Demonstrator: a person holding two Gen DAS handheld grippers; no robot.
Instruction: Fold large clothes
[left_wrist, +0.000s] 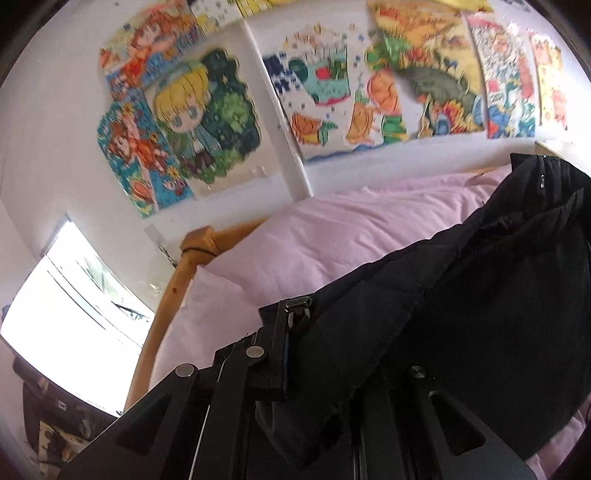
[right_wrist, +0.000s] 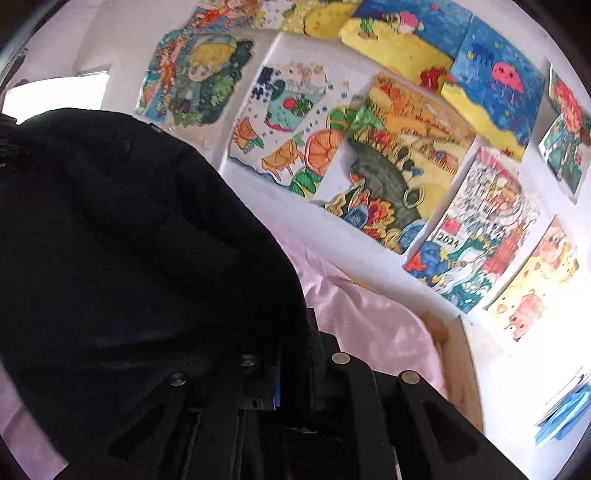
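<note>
A black padded jacket (left_wrist: 480, 295) hangs lifted above the pink bed sheet (left_wrist: 332, 236). In the left wrist view my left gripper (left_wrist: 299, 332) is shut on the jacket's edge. One finger (left_wrist: 282, 350) shows, and the fabric drapes over the other. A zip pull dangles near the fingertip. In the right wrist view the same jacket (right_wrist: 129, 258) bulges across the left half of the picture. My right gripper (right_wrist: 295, 362) is shut on its hem, with the fingertips mostly buried in the cloth.
The bed has a wooden frame (left_wrist: 173, 295), whose other corner (right_wrist: 458, 354) shows in the right wrist view. Behind the bed, a white wall carries several coloured drawings (right_wrist: 399, 155). A bright window (left_wrist: 66, 314) lies at left. Blue items (right_wrist: 565, 417) sit at far right.
</note>
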